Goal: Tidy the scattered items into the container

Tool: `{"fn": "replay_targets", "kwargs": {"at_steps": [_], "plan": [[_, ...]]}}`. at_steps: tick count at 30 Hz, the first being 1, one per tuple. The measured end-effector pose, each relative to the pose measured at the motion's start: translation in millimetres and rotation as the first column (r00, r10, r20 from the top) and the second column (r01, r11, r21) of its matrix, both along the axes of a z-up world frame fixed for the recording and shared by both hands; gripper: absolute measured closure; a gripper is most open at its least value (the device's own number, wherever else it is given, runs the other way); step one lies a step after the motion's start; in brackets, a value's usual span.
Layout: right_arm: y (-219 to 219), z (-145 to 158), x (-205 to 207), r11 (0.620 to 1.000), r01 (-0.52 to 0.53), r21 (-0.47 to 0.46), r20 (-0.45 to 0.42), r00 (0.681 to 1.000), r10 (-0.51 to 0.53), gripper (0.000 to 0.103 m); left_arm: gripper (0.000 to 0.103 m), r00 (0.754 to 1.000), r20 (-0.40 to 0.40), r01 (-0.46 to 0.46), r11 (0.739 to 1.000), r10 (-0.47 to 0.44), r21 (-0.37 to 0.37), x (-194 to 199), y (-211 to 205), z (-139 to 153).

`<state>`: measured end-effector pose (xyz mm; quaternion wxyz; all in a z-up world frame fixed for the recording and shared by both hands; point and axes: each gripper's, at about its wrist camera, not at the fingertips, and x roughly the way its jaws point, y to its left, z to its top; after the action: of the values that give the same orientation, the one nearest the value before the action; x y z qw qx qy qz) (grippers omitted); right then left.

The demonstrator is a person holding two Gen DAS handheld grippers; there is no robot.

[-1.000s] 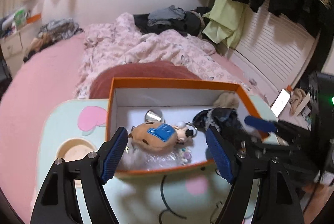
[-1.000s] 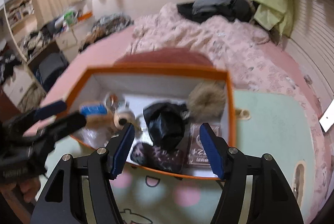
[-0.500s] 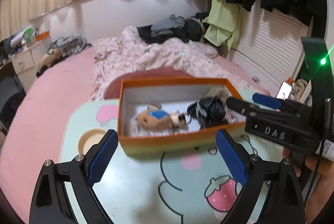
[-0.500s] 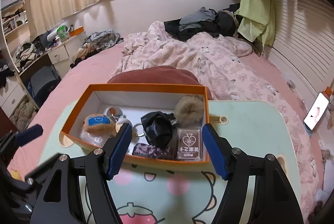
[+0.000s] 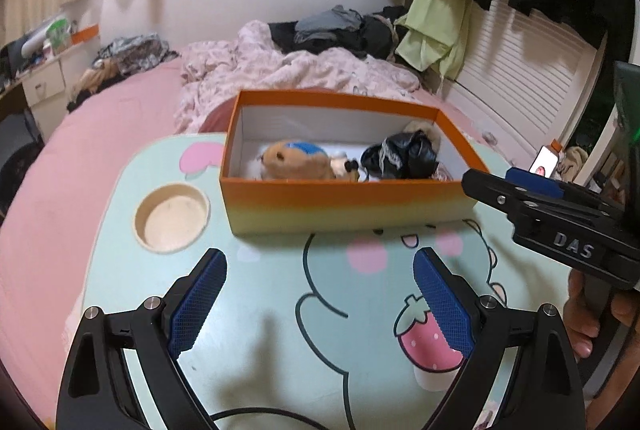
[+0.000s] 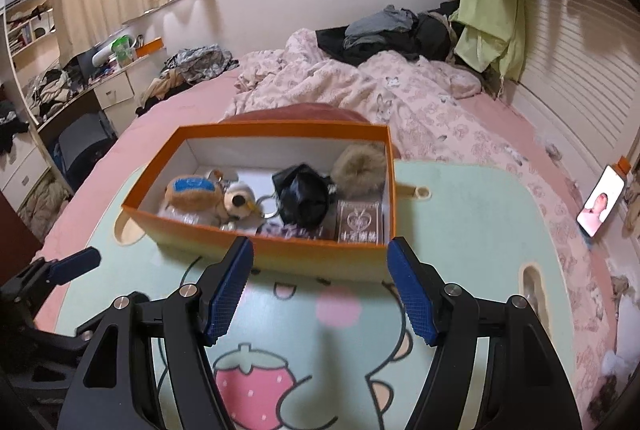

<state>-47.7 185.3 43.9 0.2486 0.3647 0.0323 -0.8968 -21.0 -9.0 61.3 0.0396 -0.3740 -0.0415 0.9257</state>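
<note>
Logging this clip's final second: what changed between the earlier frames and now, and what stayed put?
Both claws drew back from the orange box. The left claw, earlier over the plush toy, now hangs open and empty over the table; the right claw also stands open and empty in front of the box. Box, plush, black pouch, fur pom-pom and card pack stayed in place.

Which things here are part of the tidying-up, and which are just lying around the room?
Part of the job:
- orange box
- brown plush toy
- black pouch
- furry pom-pom
- silver card box
- left gripper, right gripper, both open and holding nothing

Just lying about:
- phone
- pink blanket
- green shirt
- clothes pile
</note>
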Motion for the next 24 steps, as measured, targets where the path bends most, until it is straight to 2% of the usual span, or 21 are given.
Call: {"fn": "replay_targets", "kwargs": {"at_steps": [5, 8, 11, 14, 17, 19, 21, 24], "plan": [[1.9, -14.7, 13.3, 1.0, 0.001, 0.013, 0.034, 0.999, -0.002, 0.033, 0.009, 1.0, 0.008, -0.007, 1.0, 0.007, 0.007, 7.4, 7.7, -16.8], [3.0, -29.3, 22.0, 0.998, 0.032, 0.049, 0.024, 0.999, -0.033, 0.033, 0.009, 0.999, 0.034, -0.028, 1.0, 0.028, 0.009, 7.1, 10.4, -32.1], [0.5, -49.7, 23.2, 0.991, 0.04, 0.129, 0.05, 0.998, -0.046, 0.033, 0.009, 0.997, 0.057, -0.049, 0.998, 0.051, -0.036, 4.5, 13.0, -43.9], [4.3, -64.7, 21.6, 0.992, 0.026, 0.12, 0.122, 0.992, -0.04, 0.033, 0.008, 0.993, 0.088, -0.069, 0.992, 0.079, -0.105, 2.5, 17.8, -55.2], [5.5, -68.8, 24.9, 0.985, 0.045, 0.164, 0.106, 0.992, -0.063, 0.027, 0.0, 0.991, 0.104, -0.068, 0.986, 0.084, -0.15, 0.8, 21.9, -59.2], [9.5, -69.9, 23.6, 0.984, 0.068, 0.162, 0.108, 0.99, -0.087, 0.02, 0.0, 0.992, 0.089, -0.071, 0.986, 0.085, -0.15, 0.8, 20.1, -59.7], [13.3, -71.6, 21.4, 0.982, 0.092, 0.162, 0.11, 0.988, -0.111, 0.006, 0.0, 0.994, 0.076, -0.067, 0.987, 0.079, -0.149, 1.5, 18.8, -59.7], [18.5, -73.9, 20.2, 0.981, 0.115, 0.156, 0.113, 0.985, -0.133, 0.0, 0.0, 0.996, 0.063, -0.057, 0.987, 0.067, -0.15, 3.0, 17.7, -59.7]]}}
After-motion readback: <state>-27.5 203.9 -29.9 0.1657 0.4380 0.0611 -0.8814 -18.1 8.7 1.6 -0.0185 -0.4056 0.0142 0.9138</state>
